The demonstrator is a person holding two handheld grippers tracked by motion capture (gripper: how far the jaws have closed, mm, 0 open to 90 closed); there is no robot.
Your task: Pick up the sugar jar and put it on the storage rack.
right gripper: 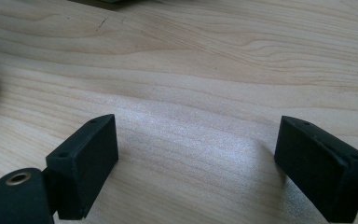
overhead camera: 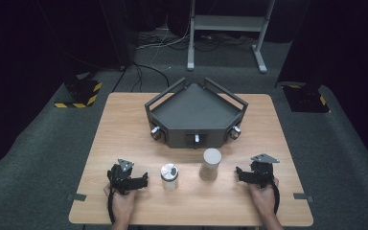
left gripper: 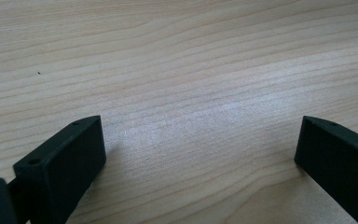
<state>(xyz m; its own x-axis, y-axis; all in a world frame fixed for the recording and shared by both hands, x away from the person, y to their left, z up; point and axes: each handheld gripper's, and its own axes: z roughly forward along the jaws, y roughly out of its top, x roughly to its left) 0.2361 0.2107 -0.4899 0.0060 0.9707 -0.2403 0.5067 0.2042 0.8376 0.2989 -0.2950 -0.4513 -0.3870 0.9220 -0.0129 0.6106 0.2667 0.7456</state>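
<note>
Two cylinders (overhead camera: pixel 169 176) (overhead camera: pixel 211 164) stand on a wooden table (overhead camera: pixel 124 124) over grey carpet (overhead camera: pixel 38 143).

Light wooden table (overhead camera: pixel 124 124) on a grey carpeted floor (overhead camera: pixel 38 158).

On the table stands a dark five-sided tray (overhead camera: pixel 196 115) with raised rails and three knobs on its front faces, set toward the far middle. Nearer the person, two upright cylinders stand apart: a metal-topped canister (overhead camera: pixel 169 177) to the left and a plain beige canister (overhead camera: pixel 211 164) to the right, just in front of the tray. Small dark tabs (overhead camera: pixel 76 197) sit at the near edge on both sides.
</note>
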